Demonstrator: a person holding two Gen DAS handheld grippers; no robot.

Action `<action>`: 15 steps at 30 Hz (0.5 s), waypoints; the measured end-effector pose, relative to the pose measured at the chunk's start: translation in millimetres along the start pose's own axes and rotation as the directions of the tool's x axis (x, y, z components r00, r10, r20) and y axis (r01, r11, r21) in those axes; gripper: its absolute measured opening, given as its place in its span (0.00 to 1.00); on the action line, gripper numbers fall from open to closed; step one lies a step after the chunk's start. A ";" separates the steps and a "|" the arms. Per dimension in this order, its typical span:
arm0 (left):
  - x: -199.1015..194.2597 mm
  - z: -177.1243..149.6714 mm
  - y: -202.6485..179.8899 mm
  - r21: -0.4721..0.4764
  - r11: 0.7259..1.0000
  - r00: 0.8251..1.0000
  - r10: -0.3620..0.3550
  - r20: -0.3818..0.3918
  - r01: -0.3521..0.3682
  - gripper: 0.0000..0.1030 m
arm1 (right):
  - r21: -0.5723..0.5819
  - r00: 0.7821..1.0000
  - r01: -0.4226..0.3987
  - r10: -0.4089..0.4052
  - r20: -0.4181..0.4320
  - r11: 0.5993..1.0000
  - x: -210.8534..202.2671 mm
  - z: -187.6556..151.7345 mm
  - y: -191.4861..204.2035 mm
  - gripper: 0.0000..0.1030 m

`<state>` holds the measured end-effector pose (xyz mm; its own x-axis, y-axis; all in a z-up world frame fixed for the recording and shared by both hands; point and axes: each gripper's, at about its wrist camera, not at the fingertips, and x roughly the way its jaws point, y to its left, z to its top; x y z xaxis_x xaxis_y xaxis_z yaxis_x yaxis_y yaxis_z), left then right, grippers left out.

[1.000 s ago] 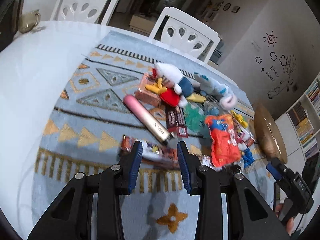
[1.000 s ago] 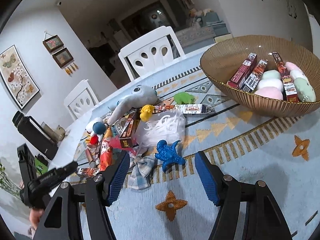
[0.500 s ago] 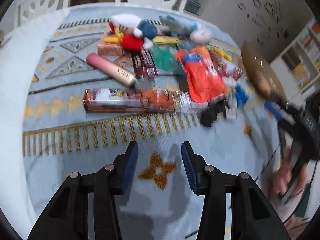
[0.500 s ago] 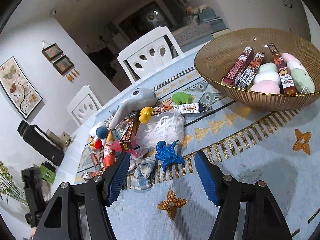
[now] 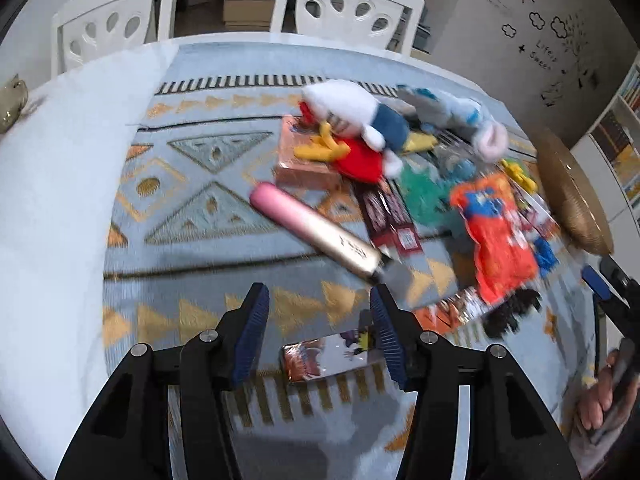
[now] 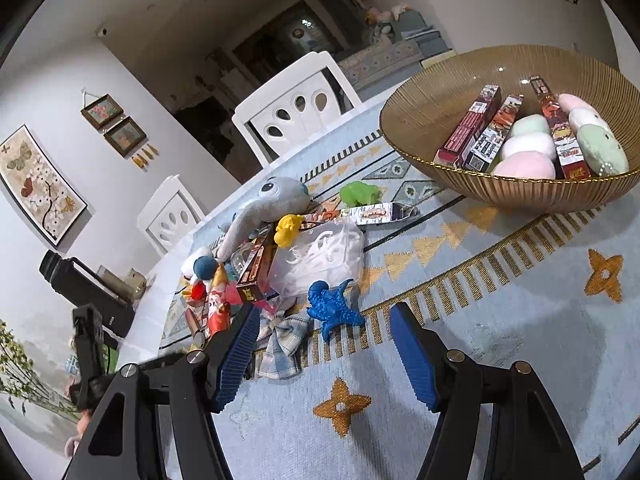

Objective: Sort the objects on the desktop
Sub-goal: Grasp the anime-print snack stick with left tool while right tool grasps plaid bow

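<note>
My left gripper point(image 5: 318, 330) is open and empty, low over a long shiny snack box point(image 5: 332, 354) that lies between its fingertips on the blue patterned cloth point(image 5: 192, 184). Beyond it lie a pink and gold tube point(image 5: 316, 236), a white duck plush point(image 5: 352, 116), an orange packet point(image 5: 496, 236) and other small toys. My right gripper point(image 6: 322, 344) is open and empty, just short of a blue starfish toy point(image 6: 334, 306) and a checked bow point(image 6: 282, 340). A gold bowl point(image 6: 516, 188) at the right holds snack boxes and pastel plush balls.
White chairs point(image 5: 348, 8) stand behind the table. A black flask point(image 6: 80, 290) and a small teapot stand on the bare white tabletop point(image 5: 52, 200) at the left. A grey elephant plush point(image 6: 268, 204), a green toy and a clear bag of white pieces lie in the pile.
The left gripper has swung over the table and come down onto the long snack box, its jaws wider apart. The right gripper has barely moved and stays open.
</note>
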<state>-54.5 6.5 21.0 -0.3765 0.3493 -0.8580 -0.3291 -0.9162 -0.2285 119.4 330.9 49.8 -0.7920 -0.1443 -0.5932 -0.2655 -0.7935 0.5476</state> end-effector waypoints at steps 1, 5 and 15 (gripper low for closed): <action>-2.0 -6.4 -4.7 0.008 1.000 0.999 -0.022 -0.023 0.022 0.49 | -0.001 1.000 -0.001 0.001 0.000 1.000 -0.2 -0.1 0.6 0.64; -12.7 -36.5 -35.6 0.074 0.991 0.988 -0.102 -0.114 0.111 0.49 | -0.005 1.000 -0.003 0.003 0.002 1.000 -0.8 -1.1 1.4 0.64; 4.0 -47.4 -103.3 0.299 0.954 0.998 0.012 -0.066 0.008 0.44 | -0.014 1.000 0.007 -0.007 0.000 1.000 0.4 -2.2 0.7 0.64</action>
<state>19.0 93.2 19.4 -0.3224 0.3246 -0.8892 -0.5759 -0.8128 -0.0878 120.1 328.9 48.6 -0.7899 -0.1391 -0.5972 -0.2631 -0.8028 0.5350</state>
